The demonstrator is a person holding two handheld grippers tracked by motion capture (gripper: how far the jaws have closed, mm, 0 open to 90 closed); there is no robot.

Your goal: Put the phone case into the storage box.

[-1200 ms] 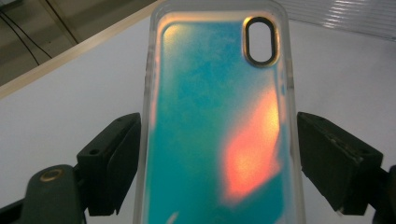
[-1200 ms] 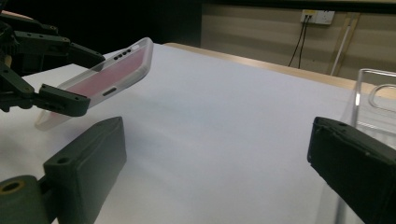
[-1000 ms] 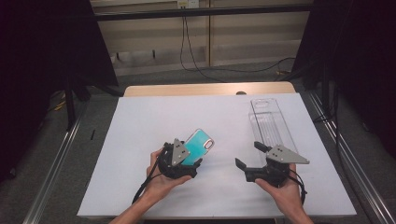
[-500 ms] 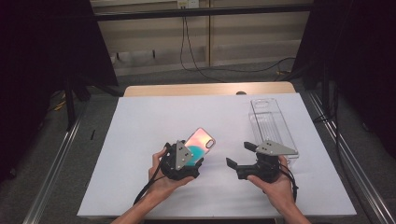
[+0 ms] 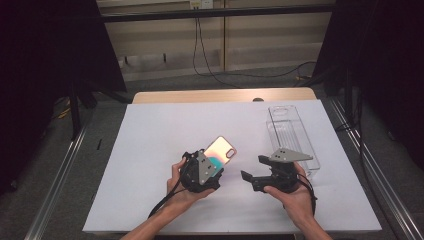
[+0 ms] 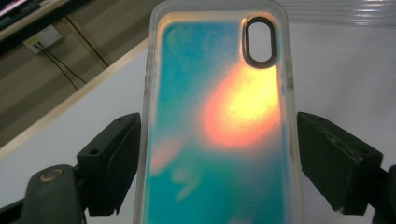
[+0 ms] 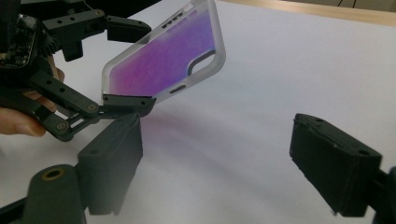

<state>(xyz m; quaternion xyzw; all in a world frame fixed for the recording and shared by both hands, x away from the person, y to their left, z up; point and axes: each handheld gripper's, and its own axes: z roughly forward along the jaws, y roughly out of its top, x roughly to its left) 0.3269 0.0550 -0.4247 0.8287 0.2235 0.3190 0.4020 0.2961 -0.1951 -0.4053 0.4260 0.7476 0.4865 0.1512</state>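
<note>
White tabletop (image 5: 150,150) below: left tongs (image 5: 212,167) pinch the phone case (image 5: 223,148); right tongs (image 5: 252,176), spread and lately narrowing, could knock it loose.

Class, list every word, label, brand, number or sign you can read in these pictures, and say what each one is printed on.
None can be read.
Phone case: only colours and a camera cut-out, no print.
Clear plastic box: no label visible.
Wall socket plate in the left gripper view: any marking too small and blurred to read.
</note>
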